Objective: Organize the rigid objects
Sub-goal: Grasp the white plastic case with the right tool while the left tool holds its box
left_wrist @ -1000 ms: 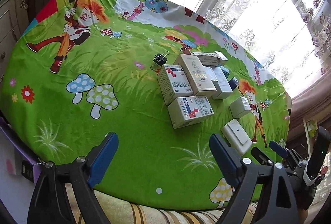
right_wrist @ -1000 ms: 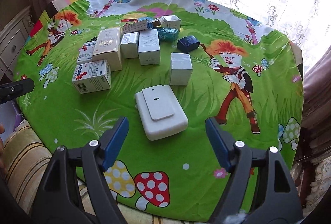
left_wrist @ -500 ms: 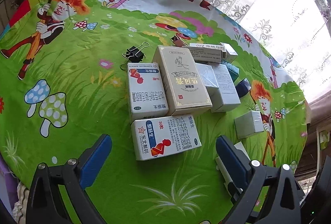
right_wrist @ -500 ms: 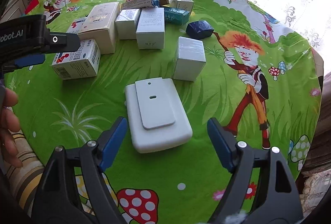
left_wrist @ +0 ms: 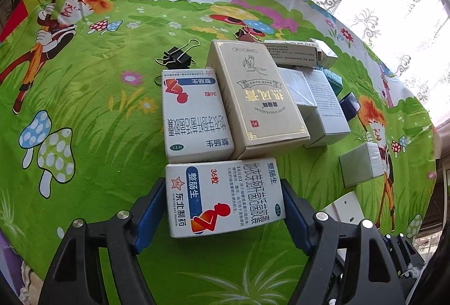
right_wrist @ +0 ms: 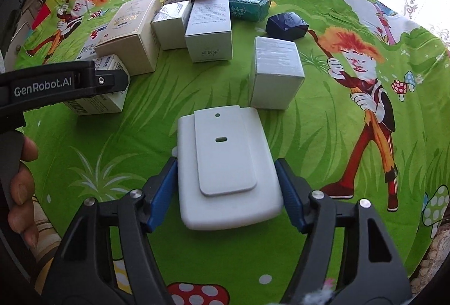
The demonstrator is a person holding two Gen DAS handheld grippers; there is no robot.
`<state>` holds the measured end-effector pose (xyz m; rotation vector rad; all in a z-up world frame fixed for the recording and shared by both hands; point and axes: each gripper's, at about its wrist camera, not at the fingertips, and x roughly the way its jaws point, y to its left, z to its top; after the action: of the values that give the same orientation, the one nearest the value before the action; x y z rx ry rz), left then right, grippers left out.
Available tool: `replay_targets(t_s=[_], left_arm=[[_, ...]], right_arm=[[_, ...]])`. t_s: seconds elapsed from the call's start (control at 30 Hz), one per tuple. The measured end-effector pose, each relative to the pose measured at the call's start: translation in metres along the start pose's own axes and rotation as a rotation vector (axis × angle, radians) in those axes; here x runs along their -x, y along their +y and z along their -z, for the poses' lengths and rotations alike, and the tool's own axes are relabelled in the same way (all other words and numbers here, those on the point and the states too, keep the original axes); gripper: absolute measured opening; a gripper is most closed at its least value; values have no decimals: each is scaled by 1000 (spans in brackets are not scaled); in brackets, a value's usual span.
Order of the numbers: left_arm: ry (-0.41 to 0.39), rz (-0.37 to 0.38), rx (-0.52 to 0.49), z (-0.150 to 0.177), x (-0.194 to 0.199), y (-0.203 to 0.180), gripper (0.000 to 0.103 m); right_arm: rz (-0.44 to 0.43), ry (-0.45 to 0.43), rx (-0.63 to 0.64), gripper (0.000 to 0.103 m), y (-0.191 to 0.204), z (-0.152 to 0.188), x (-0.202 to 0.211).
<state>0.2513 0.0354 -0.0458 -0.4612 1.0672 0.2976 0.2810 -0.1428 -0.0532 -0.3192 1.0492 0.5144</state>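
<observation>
The left gripper [left_wrist: 225, 209] has been closing; its blue ribbed pads touch both ends of a glossy white cardboard box [left_wrist: 225, 198] on the cartoon cloth [left_wrist: 92, 113]. The right gripper [right_wrist: 226, 192] has been closing too, clasping a smooth, rounded white plastic case [right_wrist: 227, 164].

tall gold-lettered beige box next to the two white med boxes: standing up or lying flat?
Lying flat. The beige box rests on a broad face, printed front facing up, alongside the white box, on the green cloth.
</observation>
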Motion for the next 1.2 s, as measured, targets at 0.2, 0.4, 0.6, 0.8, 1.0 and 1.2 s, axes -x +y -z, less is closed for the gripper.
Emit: replay_targets(t_s=[0.2, 0.4, 0.6, 0.8, 1.0, 1.2], left_arm=[[-39, 31, -55, 9, 16, -3, 76], [-58, 68, -66, 23, 35, 8, 76], [-94, 89, -49, 33, 60, 23, 76], [-126, 113, -54, 46, 84, 31, 76], [-157, 129, -53, 63, 105, 46, 76], [-183, 140, -33, 75, 123, 65, 76]], right_arm=[[7, 7, -26, 67, 5, 7, 8], [4, -27, -83, 67, 4, 14, 32], [-5, -71, -123, 67, 13, 25, 59], [-8, -111, -141, 67, 22, 32, 83], [-25, -161, -167, 67, 30, 38, 110], [-43, -197, -153, 67, 49, 45, 132]])
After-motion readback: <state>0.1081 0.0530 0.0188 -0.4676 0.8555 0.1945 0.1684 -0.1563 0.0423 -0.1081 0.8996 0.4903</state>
